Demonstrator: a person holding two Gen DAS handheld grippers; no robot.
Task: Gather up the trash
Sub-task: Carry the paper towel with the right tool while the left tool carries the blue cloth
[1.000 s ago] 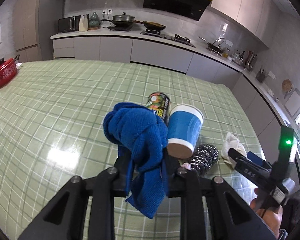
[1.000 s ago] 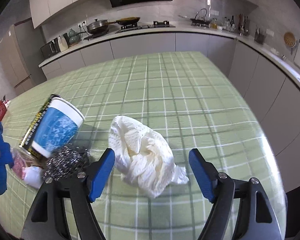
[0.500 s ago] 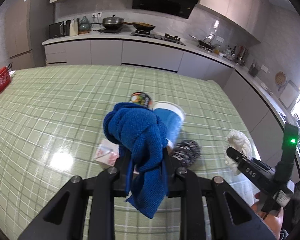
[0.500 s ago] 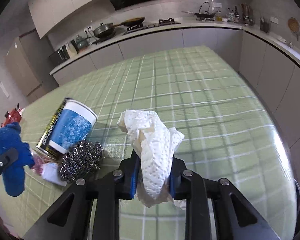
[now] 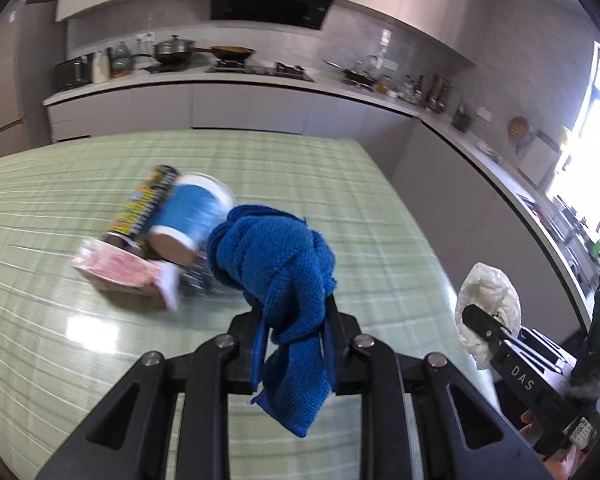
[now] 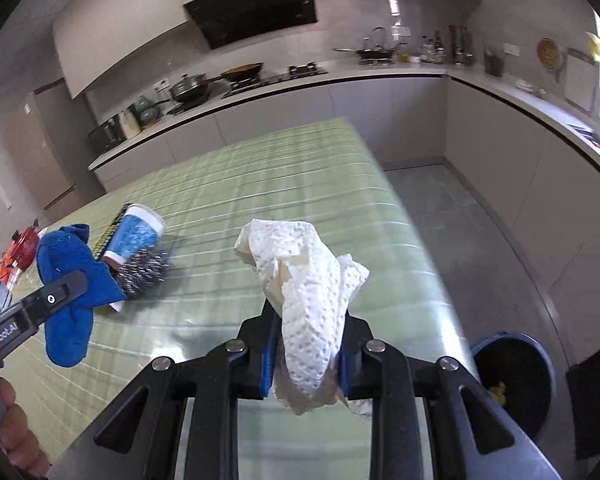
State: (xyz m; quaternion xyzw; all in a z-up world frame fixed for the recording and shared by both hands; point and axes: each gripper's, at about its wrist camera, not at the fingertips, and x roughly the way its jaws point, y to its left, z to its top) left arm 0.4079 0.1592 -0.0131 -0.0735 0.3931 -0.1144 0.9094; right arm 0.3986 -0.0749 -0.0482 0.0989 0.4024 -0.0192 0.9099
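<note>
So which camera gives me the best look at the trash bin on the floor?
The right wrist view. It shows the dark round trash bin past the table's edge, low on the right, open top facing the camera, with some yellowish scraps inside. The left wrist view does not show the bin at all; its lower right is filled by the right gripper clamped on white paper.

Black plastic left gripper (image 5: 294, 334) with angular linkage arms, round silver screws and blue finger pads, matching black right gripper (image 6: 306, 354), white "DAS" and "GenRobot.AI" lettering seen on the side bars, small green indicator light
</note>
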